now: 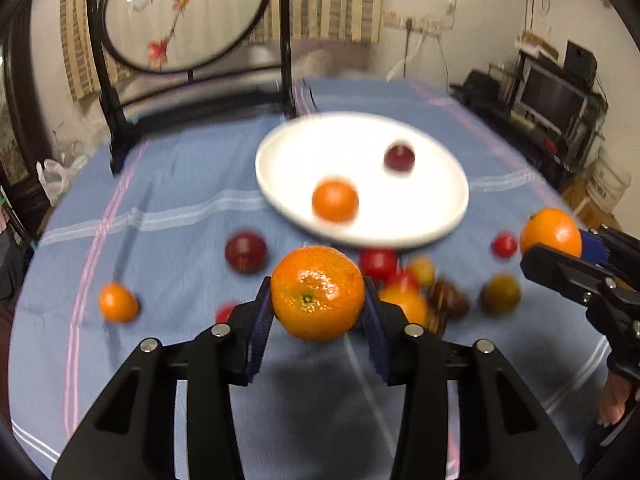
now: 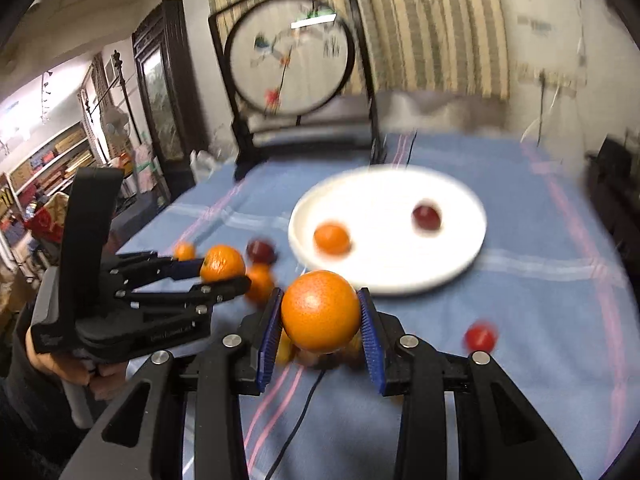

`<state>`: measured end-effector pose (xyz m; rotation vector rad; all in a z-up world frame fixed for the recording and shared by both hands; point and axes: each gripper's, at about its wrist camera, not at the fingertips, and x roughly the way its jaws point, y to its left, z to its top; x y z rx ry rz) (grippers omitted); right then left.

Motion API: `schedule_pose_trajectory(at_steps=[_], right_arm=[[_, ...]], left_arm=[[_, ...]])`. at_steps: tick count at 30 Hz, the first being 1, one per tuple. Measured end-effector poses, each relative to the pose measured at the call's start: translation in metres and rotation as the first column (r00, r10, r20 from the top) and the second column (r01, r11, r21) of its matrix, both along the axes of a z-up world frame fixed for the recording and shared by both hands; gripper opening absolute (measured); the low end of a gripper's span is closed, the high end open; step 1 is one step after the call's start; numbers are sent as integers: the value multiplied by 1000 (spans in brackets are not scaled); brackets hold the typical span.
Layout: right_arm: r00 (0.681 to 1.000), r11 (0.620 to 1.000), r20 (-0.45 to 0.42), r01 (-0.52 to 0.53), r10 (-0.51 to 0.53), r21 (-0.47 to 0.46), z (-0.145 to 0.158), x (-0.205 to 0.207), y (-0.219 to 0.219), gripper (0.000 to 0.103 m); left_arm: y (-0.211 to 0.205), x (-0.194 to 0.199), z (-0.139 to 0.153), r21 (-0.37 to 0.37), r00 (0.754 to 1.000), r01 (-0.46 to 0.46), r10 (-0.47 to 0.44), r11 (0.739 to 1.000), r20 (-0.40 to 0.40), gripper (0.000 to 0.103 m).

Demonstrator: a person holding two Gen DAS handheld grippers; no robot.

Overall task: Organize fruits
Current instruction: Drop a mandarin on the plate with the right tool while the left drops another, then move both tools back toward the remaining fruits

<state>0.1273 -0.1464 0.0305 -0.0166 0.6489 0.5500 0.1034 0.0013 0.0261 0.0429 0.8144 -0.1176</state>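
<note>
white plate (image 1: 280,152) holds one mandarin (image 1: 335,201) and one dark plum (image 1: 399,157); each gripper, left gripper (image 1: 318,300) and right gripper (image 2: 320,314), is clamped on another mandarin, many fruits left on the desk (image 1: 180,184).

Cloth: I see a blue tablecloth (image 1: 180,208) with pink and white stripes covering the surface.
Screen: a round embroidered panel (image 1: 184,12) in a black stand (image 1: 116,120) stands at the far edge.
Wall: striped curtain (image 2: 432,28) behind it.
Right side: a dark monitor (image 1: 552,96) on a rack.
Left side: shelves (image 2: 44,160) with boxes, blurred.
Cable: a thin black cable (image 2: 304,408) lies across the cloth.
</note>
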Motion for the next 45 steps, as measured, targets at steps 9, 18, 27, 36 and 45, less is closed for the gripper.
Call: schedule_pose_trajectory(at_steps=[9,18,27,36,45], right_arm=[[992,992,-40,117,-119,-51,-17,78,12,37],[969,990,-201,140,-144,-32,-61,121,4,38],[960,983,-250,155,-127,98,-63,118,-8,58],[968,980,-212,165,-138,113,-54,103,-18,59],[988,990,-65,143,-144,-11,-43,40,-20,72]], left_arm=[[-8,91,2,-34,994,-105,104,994,-24,42],[-5,137,-30,-36,989,-142,140,989,-56,42],[1,126,-24,-67,986,-164,164,984,-2,81],[29,74,-14,-121,979,-198,202,973,22,88],[49,33,-30,-3,967,-246,246,969,63,95]])
